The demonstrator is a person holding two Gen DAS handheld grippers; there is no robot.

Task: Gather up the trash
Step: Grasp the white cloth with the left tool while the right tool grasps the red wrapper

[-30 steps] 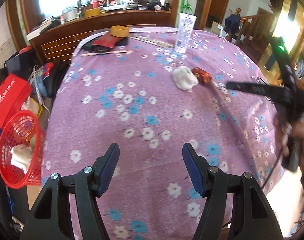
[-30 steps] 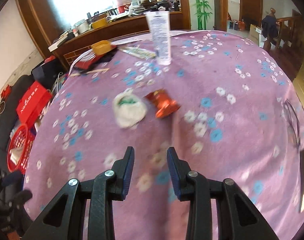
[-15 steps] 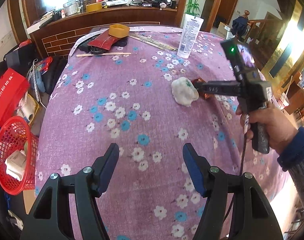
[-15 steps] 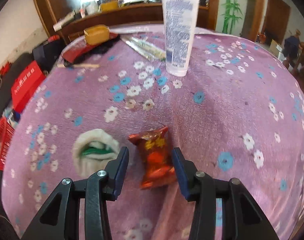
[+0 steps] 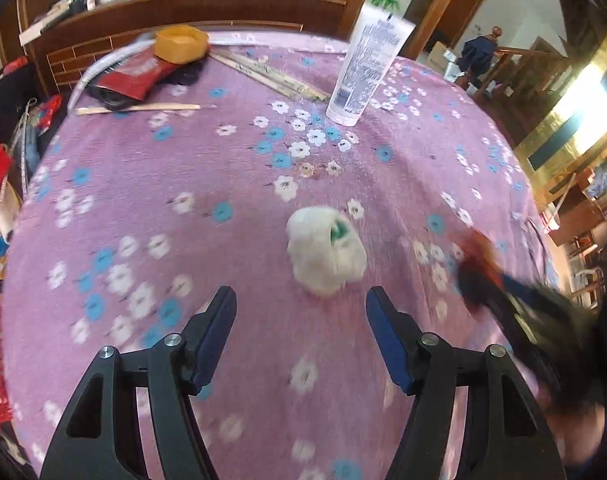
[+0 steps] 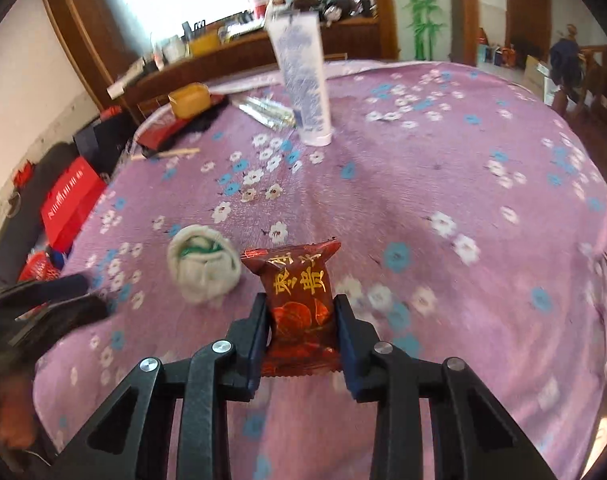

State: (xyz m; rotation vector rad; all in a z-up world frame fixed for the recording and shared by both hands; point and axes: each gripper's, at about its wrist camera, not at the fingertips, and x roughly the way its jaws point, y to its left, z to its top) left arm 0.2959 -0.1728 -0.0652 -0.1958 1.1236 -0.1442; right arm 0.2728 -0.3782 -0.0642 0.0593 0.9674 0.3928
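Note:
A crumpled white tissue wad [image 5: 324, 254] with a green scrap in it lies on the purple flowered tablecloth [image 5: 143, 200], just ahead of my open left gripper [image 5: 301, 322]; it also shows in the right wrist view [image 6: 203, 266]. My right gripper [image 6: 302, 312] is shut on a red snack wrapper [image 6: 299, 300] with gold characters, held just above the cloth beside the wad. In the left wrist view the right gripper [image 5: 479, 284] is a blur at the right with the wrapper [image 5: 477, 246].
A white tube [image 5: 369, 66] stands upright at the back. A yellow bowl [image 5: 180, 43], a red packet [image 5: 137, 78], a wooden stick [image 5: 137, 109] and a flat ruler-like strip [image 5: 269, 78] lie at the far left. Red bags [image 6: 69, 202] sit off the table's left edge.
My right gripper closed on the red wrapper and lifted it. My left gripper moved forward toward the tissue wad, which now lies close in front of its fingers.

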